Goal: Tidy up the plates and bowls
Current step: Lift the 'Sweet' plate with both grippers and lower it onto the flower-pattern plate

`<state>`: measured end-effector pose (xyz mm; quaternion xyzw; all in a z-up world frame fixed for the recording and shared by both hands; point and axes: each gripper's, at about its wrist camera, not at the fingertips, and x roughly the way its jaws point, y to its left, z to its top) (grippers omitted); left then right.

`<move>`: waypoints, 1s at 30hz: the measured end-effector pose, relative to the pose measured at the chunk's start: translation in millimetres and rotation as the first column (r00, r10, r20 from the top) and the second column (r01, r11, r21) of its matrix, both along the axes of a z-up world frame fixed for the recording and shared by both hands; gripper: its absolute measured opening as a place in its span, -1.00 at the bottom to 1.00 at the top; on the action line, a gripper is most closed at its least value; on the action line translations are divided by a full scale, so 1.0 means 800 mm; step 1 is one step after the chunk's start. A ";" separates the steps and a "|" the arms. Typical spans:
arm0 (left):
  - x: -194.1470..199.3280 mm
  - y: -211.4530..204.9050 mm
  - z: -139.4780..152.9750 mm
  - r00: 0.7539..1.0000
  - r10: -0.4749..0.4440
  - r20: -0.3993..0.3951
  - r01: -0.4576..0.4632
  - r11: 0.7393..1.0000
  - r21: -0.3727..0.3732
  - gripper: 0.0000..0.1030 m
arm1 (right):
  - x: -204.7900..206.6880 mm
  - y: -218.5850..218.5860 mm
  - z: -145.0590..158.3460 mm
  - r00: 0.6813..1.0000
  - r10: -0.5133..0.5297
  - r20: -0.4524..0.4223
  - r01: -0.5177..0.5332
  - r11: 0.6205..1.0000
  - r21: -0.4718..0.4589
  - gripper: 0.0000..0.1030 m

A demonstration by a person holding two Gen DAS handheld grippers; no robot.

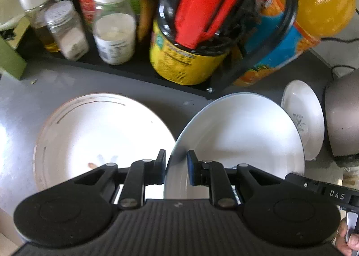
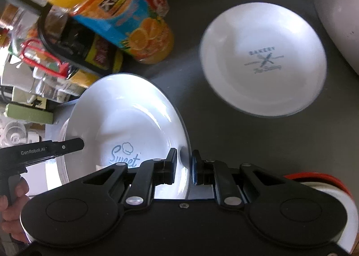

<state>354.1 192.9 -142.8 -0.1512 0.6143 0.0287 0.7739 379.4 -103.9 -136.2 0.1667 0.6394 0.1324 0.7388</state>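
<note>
The blue-rimmed plate [image 2: 134,121], white with a "Sweet" print in its well, is held off the grey counter [image 2: 224,143] by both grippers at once, tilted, with its far edge toward the shelf of jars. The left gripper [image 1: 176,166] has its jaws closed narrowly on the plate's left rim, and the right gripper [image 2: 184,167] has its jaws clamped nearly together on the opposite rim, one pad inside and one outside the edge.

Just beside it on the left lies a larger plate [image 1: 89,134] with a thin dark line round its border, flat on the counter. To the right, well apart, sits a small bowl [image 2: 264,60] marked "Bakery". The larger plate looks like the natural base for a stack (this is a judgement from the layout, not something shown).

To do the step well, both hands should travel together so the rim is not twisted between the two grips. The plate should be levelled before it goes down, centred over the larger plate, and lowered until it rests before either grip is let go. The orange drink bottle [image 2: 125,20] and yellow-labelled jar [image 1: 179,58] stand close behind, so the far edge needs watching.

Both grippers point steeply downward. A hand [image 2: 11,206] shows at the left gripper's handle in the right wrist view.
</note>
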 end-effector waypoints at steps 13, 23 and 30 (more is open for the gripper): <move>-0.045 0.070 0.011 0.993 0.119 0.004 -0.119 0.993 0.009 -0.66 | -0.004 0.076 0.004 0.996 0.090 0.000 -0.090 0.995 0.031 -0.72; -0.061 0.121 0.002 0.984 0.176 -0.008 -0.176 0.984 0.005 -0.66 | -0.002 0.124 -0.003 0.990 0.138 -0.014 -0.137 0.990 0.028 -0.72; -0.064 0.148 -0.010 0.980 0.197 -0.019 -0.197 0.980 0.006 -0.65 | 0.000 0.147 -0.010 0.990 0.140 -0.023 -0.139 0.990 0.030 -0.72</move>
